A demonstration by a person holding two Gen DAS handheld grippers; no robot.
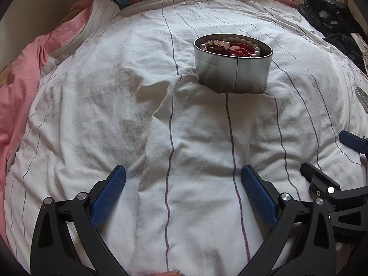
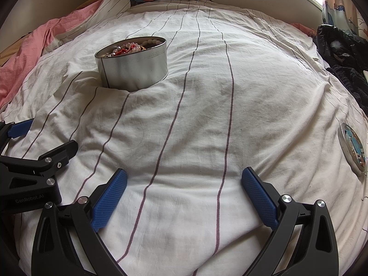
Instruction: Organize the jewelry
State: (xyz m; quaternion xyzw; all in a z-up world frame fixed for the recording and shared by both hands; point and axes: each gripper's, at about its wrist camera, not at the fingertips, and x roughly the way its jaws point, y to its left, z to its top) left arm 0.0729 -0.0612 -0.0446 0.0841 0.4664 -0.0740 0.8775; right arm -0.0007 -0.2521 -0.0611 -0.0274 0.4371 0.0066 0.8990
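A round silver metal tin (image 1: 233, 69) sits lidless on the white duvet with thin dark stripes (image 1: 184, 138), its base sunk a little into the soft fabric so that a fold rises against its near side. Inside lie white bead bracelets (image 1: 239, 41) along the far wall and a tangle of red cord jewellery (image 1: 238, 49) in the middle, all within the rim. The left hand-held gripper (image 1: 183, 179) hangs low over the duvet well short of the tin, its blue-padded fingers spread wide with nothing between them. The right hand-held gripper (image 2: 184, 180) is just beside it, likewise spread wide and empty, with the tin ahead and to its left. A round flat tin lid with a blue printed picture (image 2: 353, 148) lies face-up on the duvet at the far right, well apart from the tin. A rumpled pink blanket (image 1: 20, 87) bunches along the left edge of the bed, and dark clothing (image 2: 340, 53) is piled at the right.
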